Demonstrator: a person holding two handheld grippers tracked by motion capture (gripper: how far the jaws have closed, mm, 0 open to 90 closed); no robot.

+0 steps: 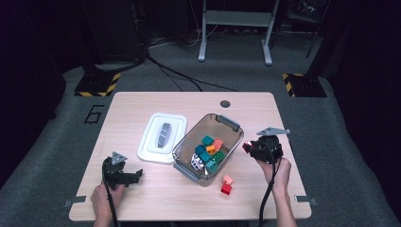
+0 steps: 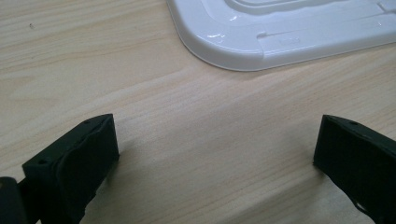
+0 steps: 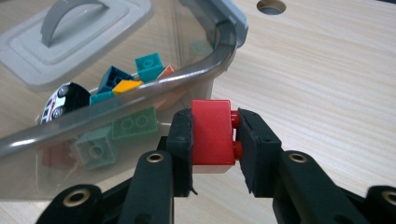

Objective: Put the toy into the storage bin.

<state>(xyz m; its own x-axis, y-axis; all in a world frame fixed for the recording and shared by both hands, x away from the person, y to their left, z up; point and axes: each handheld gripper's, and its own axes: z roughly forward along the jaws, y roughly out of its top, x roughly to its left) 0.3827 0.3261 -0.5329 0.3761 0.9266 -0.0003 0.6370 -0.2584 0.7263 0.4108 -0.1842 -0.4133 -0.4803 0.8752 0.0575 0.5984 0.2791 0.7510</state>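
A red brick (image 3: 212, 132) is clamped between the pads of my right gripper (image 3: 213, 140), held just outside the near wall of a clear plastic bin (image 3: 140, 100). In the high view that right gripper (image 1: 248, 147) hovers by the right side of the bin (image 1: 222, 122), which holds several teal, green and orange bricks (image 1: 208, 151) and a small toy car (image 1: 197, 162). Over bare wood at the front left, my left gripper (image 1: 137, 176) rests with its jaws spread wide and nothing between them; its black fingers (image 2: 74, 163) frame plain tabletop.
A white lid (image 1: 161, 137) lies flat left of the bin, its corner (image 2: 233, 46) just beyond my left gripper. A pink brick (image 1: 228, 179) and a red brick (image 1: 226, 188) sit on the table in front of the bin. A round hole (image 1: 225, 103) marks the far table edge.
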